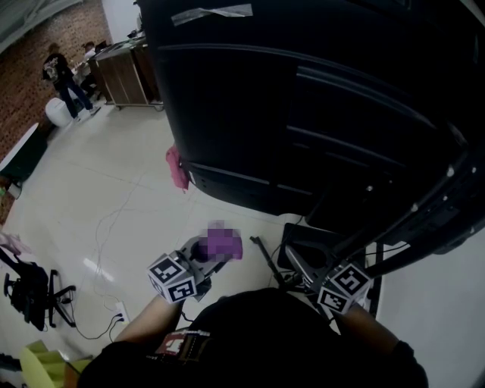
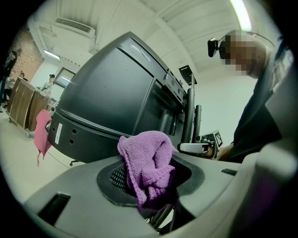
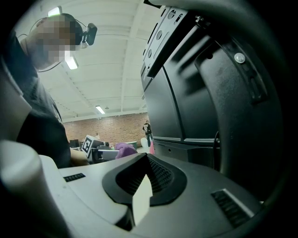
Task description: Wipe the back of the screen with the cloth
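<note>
Left gripper [image 1: 206,260]: fingers closed on the purple cloth [image 2: 148,163]. The cloth is bunched between them and spills out over the tips. In the head view it is low in the frame, in front of the person's body, below the bottom edge of the screen [image 1: 318,91] and not touching it.

Right gripper [image 3: 148,158]: fingers drawn together at the tips, with nothing between them. It is close beside the dark stand [image 1: 413,216] that carries the screen. The rear panel of the screen rises just ahead of it in the right gripper view.

Screen: a large black unit with its back turned to the person, tilted in the head view and filling the upper right of the frame. A strip of pale tape [image 1: 212,13] lies near its top edge.

Other items: a pink cloth [image 1: 178,168] hangs at the lower left corner of the screen. Thin cables [image 1: 114,220] trail over the pale floor [image 1: 91,174]. A person [image 1: 64,79] stands well away at the far left, near a wooden counter [image 1: 129,72]
</note>
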Tool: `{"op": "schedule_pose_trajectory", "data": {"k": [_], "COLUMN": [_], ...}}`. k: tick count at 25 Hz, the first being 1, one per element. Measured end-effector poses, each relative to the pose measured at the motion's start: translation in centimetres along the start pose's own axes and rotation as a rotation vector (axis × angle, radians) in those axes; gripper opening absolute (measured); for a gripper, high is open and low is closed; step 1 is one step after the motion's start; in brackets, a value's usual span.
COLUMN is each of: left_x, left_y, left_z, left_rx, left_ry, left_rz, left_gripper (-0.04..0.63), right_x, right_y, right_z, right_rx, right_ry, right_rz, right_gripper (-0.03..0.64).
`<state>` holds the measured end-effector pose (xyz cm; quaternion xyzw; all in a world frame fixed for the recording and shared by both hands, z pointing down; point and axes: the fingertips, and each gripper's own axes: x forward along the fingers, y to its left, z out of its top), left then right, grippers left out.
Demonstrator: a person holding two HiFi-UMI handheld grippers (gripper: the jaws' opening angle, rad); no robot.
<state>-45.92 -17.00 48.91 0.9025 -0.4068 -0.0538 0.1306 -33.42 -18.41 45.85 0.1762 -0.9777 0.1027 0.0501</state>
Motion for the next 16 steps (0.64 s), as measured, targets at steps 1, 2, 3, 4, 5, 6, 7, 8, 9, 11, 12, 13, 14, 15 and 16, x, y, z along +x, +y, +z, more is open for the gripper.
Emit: {"op": "schedule_pose_trajectory", "data": {"k": [1, 2, 3, 4, 5, 6, 7, 8, 9, 11, 12, 13, 14, 15, 16], "left_x": [-0.02, 0.0, 0.04, 0.09, 0.13, 0.16, 0.16, 0.13, 0.09, 0.04, 0.03, 0.02, 0.01, 0.01, 0.0], "left_y": [0.0, -0.01, -0.04, -0.08, -0.14, -0.19, -0.21, -0.18, -0.16, -0.19, -0.21, -0.22, -0.23, -0.24, -0.25], "left_z": [-0.02, -0.04, -0.07, -0.1, -0.14, -0.2, -0.26, -0.33, -0.37, -0.34, -0.31, -0.28, -0.26, -0.24, -0.23], "left_rx": [0.0, -0.001, -0.002, -0.003, -0.004, -0.005, -0.006, -0.008, -0.009, -0.01, -0.009, -0.009, -0.009, -0.009, -0.009], "left_ry": [-0.001, -0.001, 0.0, 0.0, 0.001, 0.001, 0.002, 0.003, 0.003, 0.003, 0.003, 0.003, 0.003, 0.003, 0.003], "left_rz": [0.0, -0.001, -0.002, -0.003, -0.005, -0.006, -0.006, -0.006, -0.005, -0.009, -0.01, -0.011, -0.012, -0.012, -0.013], "left_gripper": [0.163, 0.163, 0.163, 0.163, 0.163, 0.163, 0.163, 0.163, 0.163, 0.163, 0.163, 0.163, 0.163, 0.163, 0.163], "right_x": [0.03, 0.06, 0.09, 0.12, 0.13, 0.14, 0.16, 0.19, 0.22, 0.26, 0.27, 0.25, 0.22, 0.19, 0.15], "right_y": [0.05, 0.08, 0.09, 0.09, 0.09, 0.09, 0.11, 0.14, 0.18, 0.26, 0.28, 0.29, 0.3, 0.3, 0.3], "right_z": [-0.01, -0.01, -0.01, -0.01, -0.02, -0.04, -0.06, -0.07, -0.07, -0.07, -0.09, -0.1, -0.12, -0.14, -0.15], "right_rx": [0.0, -0.001, -0.001, -0.001, -0.001, -0.001, -0.001, -0.001, -0.002, -0.003, -0.004, -0.004, -0.004, -0.005, -0.005], "right_ry": [0.0, 0.001, 0.001, 0.001, 0.002, 0.004, 0.006, 0.008, 0.008, 0.008, 0.009, 0.01, 0.011, 0.012, 0.013], "right_rz": [0.002, 0.004, 0.006, 0.007, 0.008, 0.008, 0.009, 0.009, 0.01, 0.012, 0.013, 0.014, 0.015, 0.015, 0.015], "right_gripper": [0.002, 0.002, 0.002, 0.002, 0.002, 0.002, 0.002, 0.002, 0.002, 0.002, 0.002, 0.002, 0.002, 0.002, 0.002]}}
